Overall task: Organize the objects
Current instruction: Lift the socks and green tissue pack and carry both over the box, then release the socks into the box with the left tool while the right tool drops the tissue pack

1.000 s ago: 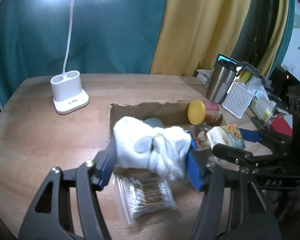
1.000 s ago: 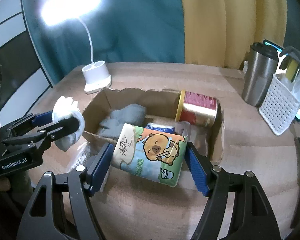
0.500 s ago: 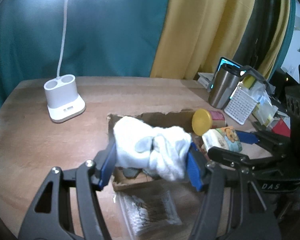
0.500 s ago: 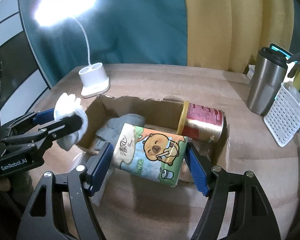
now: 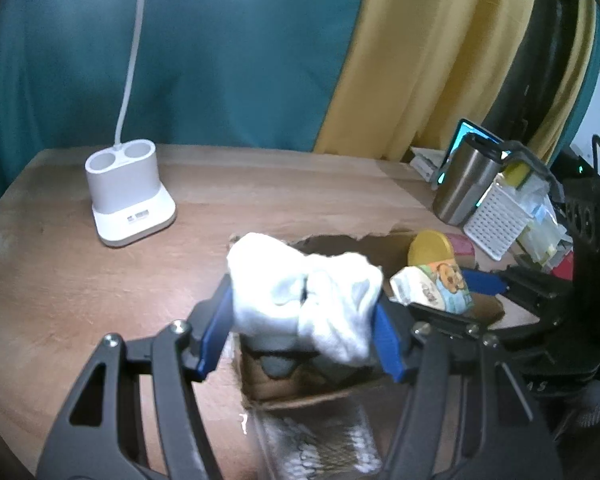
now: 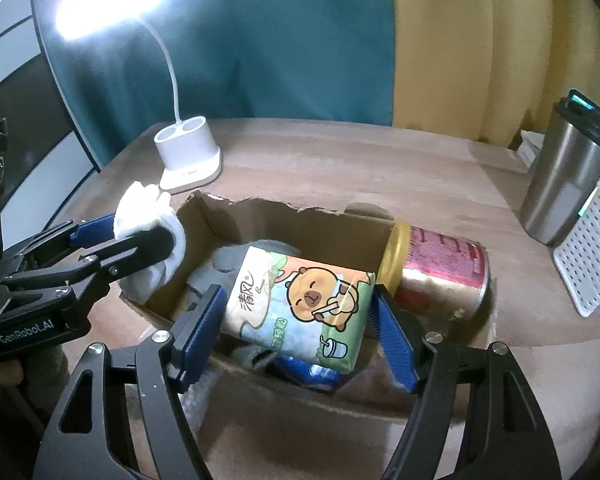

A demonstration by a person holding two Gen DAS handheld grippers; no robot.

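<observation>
Left gripper (image 5: 304, 312) clamps a white sock bundle (image 5: 306, 300); right gripper (image 6: 296, 304) clamps a capybara-print tissue pack (image 6: 300, 300) — both carried above the open cardboard box (image 6: 324, 224) on the desk (image 5: 100, 280). Step in hand: transfer; next, likely — lower and release inside.

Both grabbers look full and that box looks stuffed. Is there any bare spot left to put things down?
Yes. The wooden table is bare between the white lamp base and the steel tumbler, behind the cardboard box. Inside the box it is crowded: a red can and grey cloth fill it.
</observation>
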